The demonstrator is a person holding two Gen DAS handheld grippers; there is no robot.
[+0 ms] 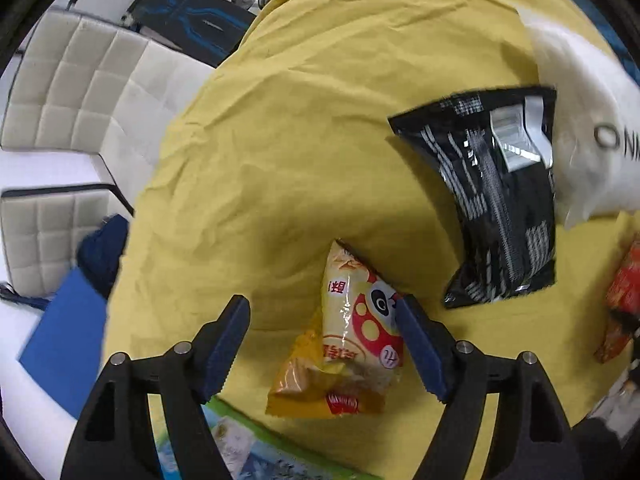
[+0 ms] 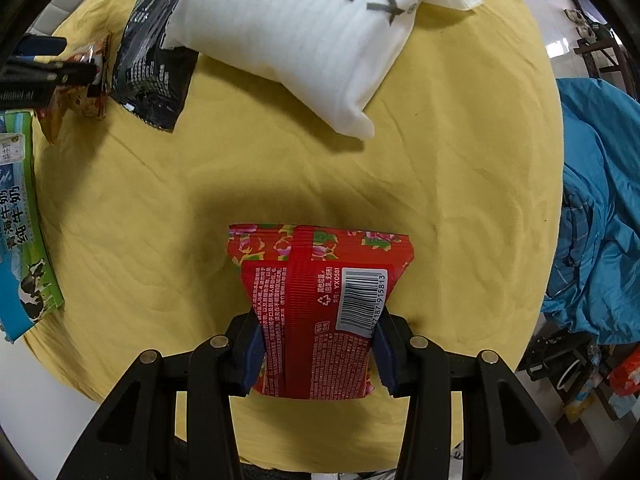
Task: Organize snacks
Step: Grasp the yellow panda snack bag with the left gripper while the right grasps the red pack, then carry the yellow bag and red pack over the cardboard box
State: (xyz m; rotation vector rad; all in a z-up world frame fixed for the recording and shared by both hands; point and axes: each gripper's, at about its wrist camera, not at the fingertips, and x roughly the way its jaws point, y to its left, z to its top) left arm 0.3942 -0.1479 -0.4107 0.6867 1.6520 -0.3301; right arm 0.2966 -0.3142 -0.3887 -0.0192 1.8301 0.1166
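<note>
Two tools working: right tool (image 2: 318, 354) is clamping the red floral packet (image 2: 320, 300) above the yellow tabletop (image 2: 460, 184) near its front edge; left tool (image 1: 322, 344) is hovering, fingers apart, straddling the yellow panda snack bag (image 1: 352, 344).

Beside the black packet (image 1: 500, 196): red pack (image 1: 622, 300) cut by the frame edge, white pouch (image 1: 580, 120) blurred, lettering cropped.
</note>
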